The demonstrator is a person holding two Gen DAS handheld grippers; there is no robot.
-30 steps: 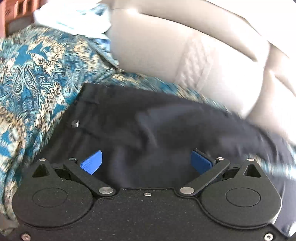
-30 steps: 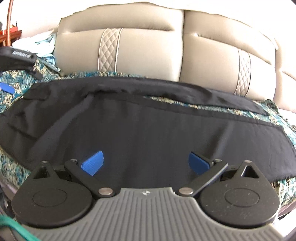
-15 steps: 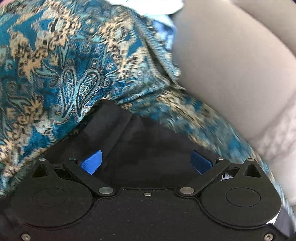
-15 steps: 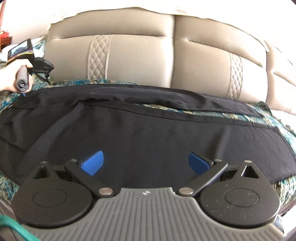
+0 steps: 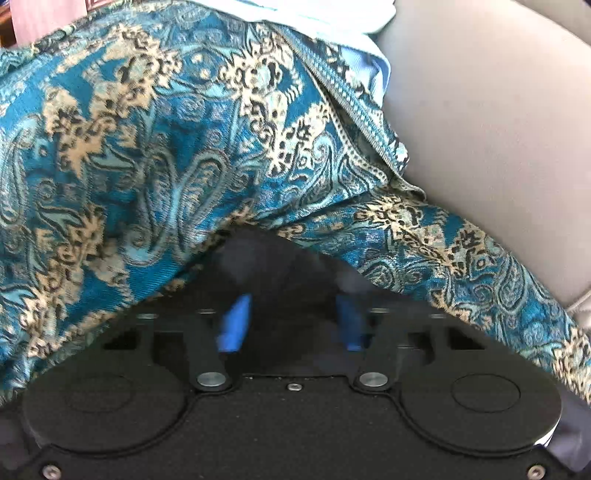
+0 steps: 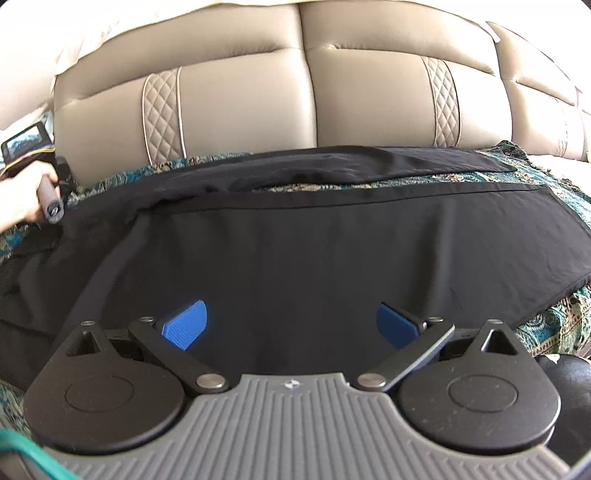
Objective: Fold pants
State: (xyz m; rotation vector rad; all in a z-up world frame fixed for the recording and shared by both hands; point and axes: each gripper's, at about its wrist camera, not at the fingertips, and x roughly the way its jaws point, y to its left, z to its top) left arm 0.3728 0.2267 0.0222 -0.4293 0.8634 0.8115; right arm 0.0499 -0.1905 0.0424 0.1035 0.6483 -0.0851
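Black pants point(image 6: 295, 251) lie spread lengthwise on a sofa seat covered by a teal paisley throw point(image 5: 147, 166). In the left wrist view my left gripper point(image 5: 291, 323) points down at a corner of the pants point(image 5: 280, 266) beside the throw. Its jaws are closing, the blue pads point(image 5: 236, 321) are blurred, and dark cloth sits between them with a gap still showing. My right gripper point(image 6: 291, 326) hovers open over the near edge of the pants, with nothing pinched. In the right wrist view a hand point(image 6: 22, 195) holds the left gripper's handle at the pants' far left end.
The beige leather sofa backrest point(image 6: 240, 103) rises just behind the pants. A white and pale blue cloth point(image 5: 332, 22) lies bunched on the throw near the left gripper. The throw's edge point(image 6: 554, 317) shows to the right of the pants.
My left gripper has swung left and down to the pants' corner, and its pads have drawn much closer together. The right gripper has rolled slightly, and its pads stay wide apart.
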